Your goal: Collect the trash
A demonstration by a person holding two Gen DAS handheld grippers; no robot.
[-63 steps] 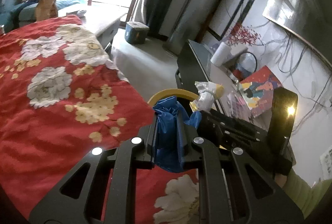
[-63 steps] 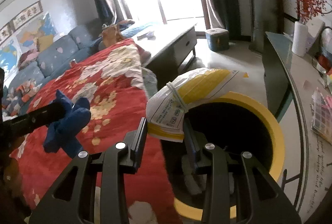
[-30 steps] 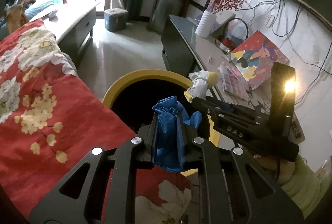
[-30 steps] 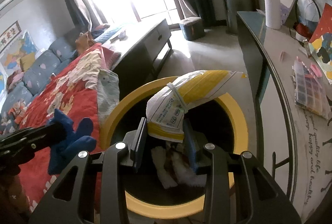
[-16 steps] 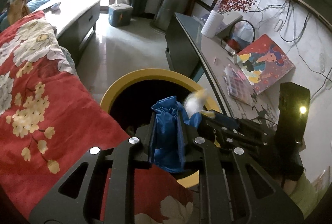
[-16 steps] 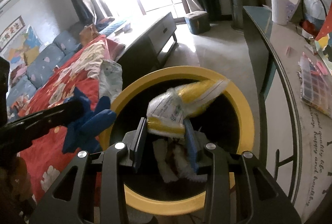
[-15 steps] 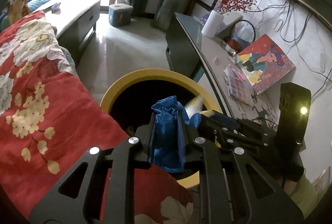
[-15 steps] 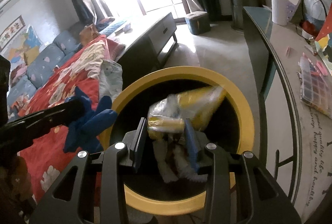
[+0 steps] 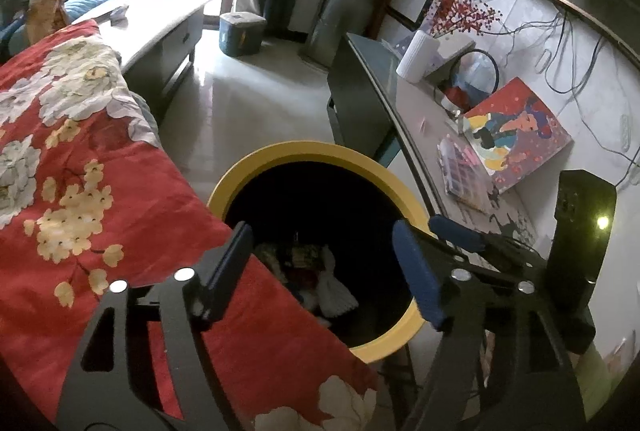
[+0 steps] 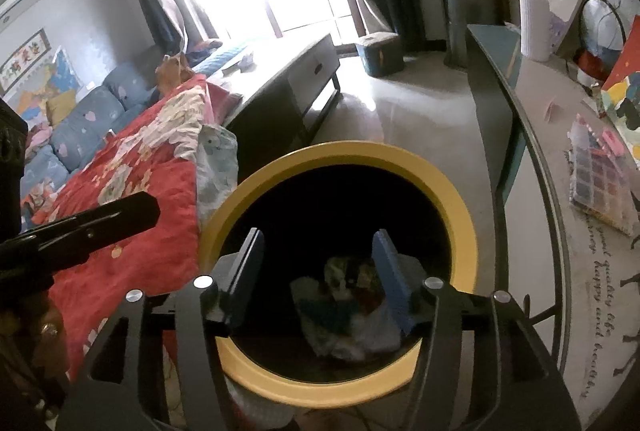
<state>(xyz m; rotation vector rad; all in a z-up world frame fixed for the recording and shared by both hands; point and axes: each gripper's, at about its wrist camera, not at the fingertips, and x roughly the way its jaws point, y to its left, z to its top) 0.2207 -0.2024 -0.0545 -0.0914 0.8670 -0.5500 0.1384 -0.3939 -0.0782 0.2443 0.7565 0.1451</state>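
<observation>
A round bin with a yellow rim (image 9: 304, 149) (image 10: 460, 207) stands on the floor beside the bed. Both grippers hang over its mouth. My left gripper (image 9: 324, 267) is open and empty. My right gripper (image 10: 318, 271) is open and empty; it also shows in the left wrist view (image 9: 460, 235). Trash (image 10: 352, 307) lies in a heap at the bottom of the dark bin: white, blue and mixed pieces, also seen in the left wrist view (image 9: 316, 279). The left gripper's finger (image 10: 120, 215) shows at the left of the right wrist view.
A bed with a red flowered cover (image 9: 80, 167) (image 10: 132, 183) lies left of the bin. A dark glass-topped table (image 9: 380, 79) (image 10: 532, 119) with a painting (image 9: 516, 135), a bead box (image 10: 600, 183) and a white vase (image 10: 534, 27) stands right. A low cabinet (image 10: 288, 79) stands behind.
Both grippers opened. The blue crumpled piece left the left gripper and the yellow-white packet left the right gripper; both dropped into the bin.
</observation>
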